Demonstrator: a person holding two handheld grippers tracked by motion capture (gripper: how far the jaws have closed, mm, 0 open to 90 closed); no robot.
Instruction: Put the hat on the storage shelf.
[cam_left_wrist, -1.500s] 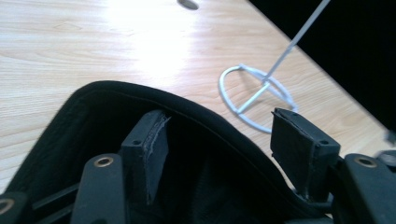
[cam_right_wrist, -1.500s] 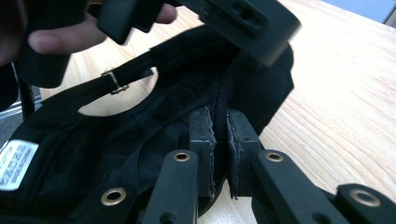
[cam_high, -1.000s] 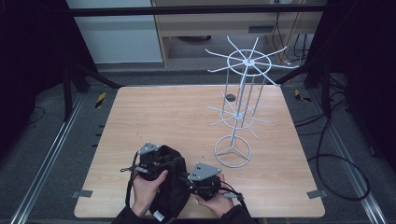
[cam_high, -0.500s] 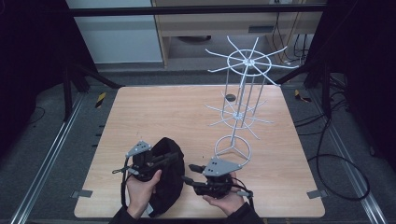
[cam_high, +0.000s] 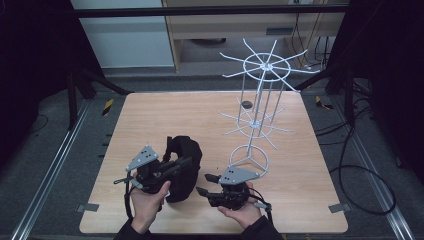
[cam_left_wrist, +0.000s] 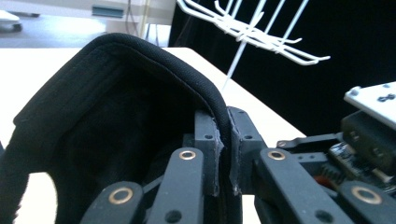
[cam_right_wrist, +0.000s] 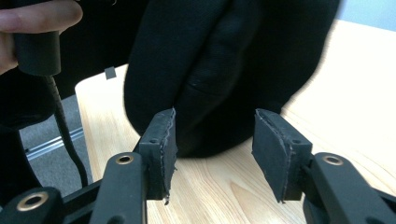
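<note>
High view: a black cap is being held near the front edge of the wooden table, pinched at its edge by the left gripper, with its lower part lying toward the tabletop. In the left gripper view, the cap's padded rim is being clamped between the two pads, which are being pressed almost together on the fabric. The right gripper is being held just beside the cap, to its right, with its jaws being kept spread; they have just been opening, and nothing is being gripped between them. In the right gripper view, the cap's dark crown is being seen just beyond the parted pads. A white wire rack is being left standing on the table's far right part, apart from both grippers.
</note>
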